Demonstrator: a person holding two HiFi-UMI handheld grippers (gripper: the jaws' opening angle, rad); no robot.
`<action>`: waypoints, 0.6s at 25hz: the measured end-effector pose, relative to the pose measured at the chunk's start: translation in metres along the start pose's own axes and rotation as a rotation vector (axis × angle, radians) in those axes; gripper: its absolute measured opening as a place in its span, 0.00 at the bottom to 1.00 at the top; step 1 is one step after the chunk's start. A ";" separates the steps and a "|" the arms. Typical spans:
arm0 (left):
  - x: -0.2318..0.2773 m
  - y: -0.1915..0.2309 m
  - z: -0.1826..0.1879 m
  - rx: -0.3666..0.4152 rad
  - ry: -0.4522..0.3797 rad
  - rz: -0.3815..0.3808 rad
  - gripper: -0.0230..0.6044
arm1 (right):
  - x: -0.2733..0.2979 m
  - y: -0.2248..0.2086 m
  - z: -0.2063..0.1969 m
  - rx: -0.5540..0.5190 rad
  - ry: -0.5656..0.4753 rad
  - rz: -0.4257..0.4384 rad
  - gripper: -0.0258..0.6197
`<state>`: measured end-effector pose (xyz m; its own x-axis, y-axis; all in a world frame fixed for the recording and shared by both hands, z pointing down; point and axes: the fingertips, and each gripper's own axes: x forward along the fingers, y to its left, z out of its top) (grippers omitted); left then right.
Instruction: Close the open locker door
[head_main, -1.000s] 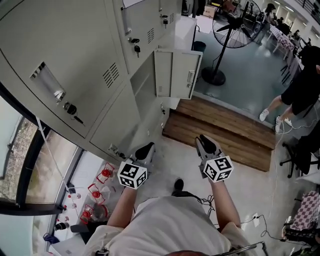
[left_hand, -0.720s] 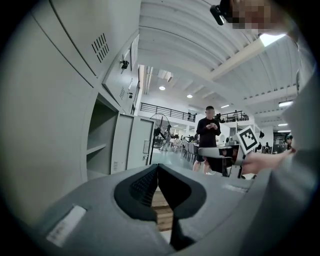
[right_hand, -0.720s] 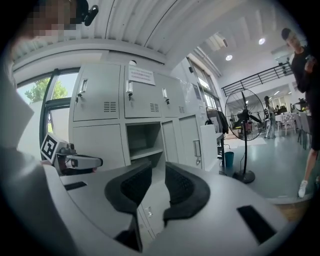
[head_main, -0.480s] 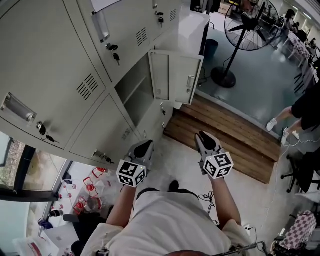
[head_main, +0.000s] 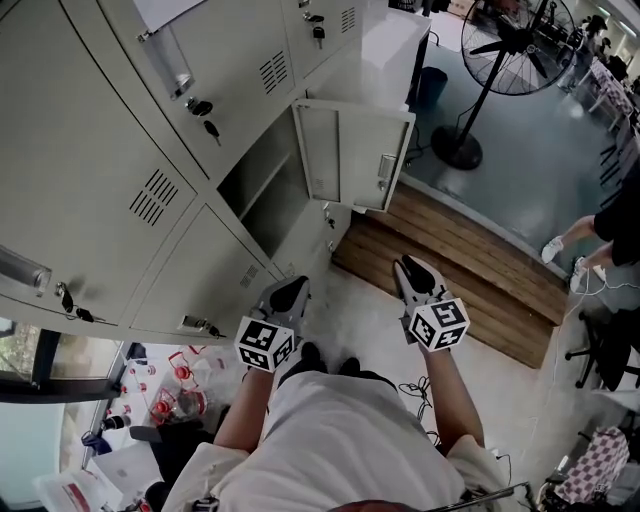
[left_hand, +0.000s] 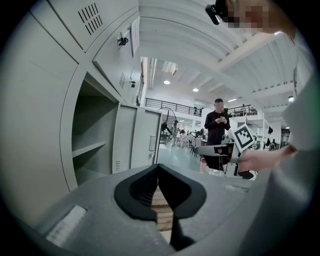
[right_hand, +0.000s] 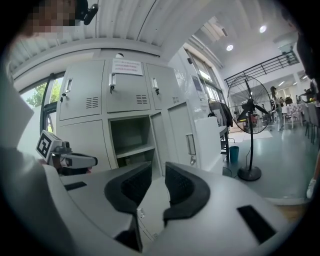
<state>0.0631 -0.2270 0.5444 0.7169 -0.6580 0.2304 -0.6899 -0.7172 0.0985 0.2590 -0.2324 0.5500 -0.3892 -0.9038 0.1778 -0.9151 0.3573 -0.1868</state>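
Observation:
The grey locker bank fills the left of the head view. One locker door (head_main: 355, 155) stands swung out, showing an empty compartment (head_main: 262, 195) with a shelf. My left gripper (head_main: 293, 288) is shut with nothing in it, low and short of the lockers. My right gripper (head_main: 408, 265) is open and empty, below the door and apart from it. In the left gripper view the door (left_hand: 145, 145) is ahead beyond the touching jaws of the left gripper (left_hand: 158, 167). In the right gripper view the door (right_hand: 177, 135) shows beyond the parted jaws of the right gripper (right_hand: 158, 170).
A wooden platform (head_main: 470, 270) lies on the floor under the door. A standing fan (head_main: 505, 60) and a blue bin (head_main: 430, 85) stand behind it. A person (head_main: 610, 220) is at the right edge. Red items (head_main: 165, 395) sit on the floor at lower left.
The lockers and open door have slid nearer and lower in the head view as I walk toward them. Both grippers keep their pose in front of me. The door stays open.

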 end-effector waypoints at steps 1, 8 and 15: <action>0.004 0.003 0.001 0.004 0.001 -0.007 0.06 | 0.004 -0.002 0.000 -0.001 0.001 -0.008 0.16; 0.026 0.020 0.006 0.010 0.014 -0.073 0.06 | 0.027 -0.013 0.008 0.000 0.004 -0.063 0.16; 0.047 0.029 0.013 0.008 0.004 -0.113 0.06 | 0.054 -0.034 0.020 -0.012 0.009 -0.093 0.16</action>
<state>0.0785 -0.2815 0.5456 0.7896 -0.5722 0.2218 -0.6040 -0.7885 0.1162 0.2716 -0.2983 0.5464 -0.3033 -0.9311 0.2026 -0.9486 0.2748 -0.1572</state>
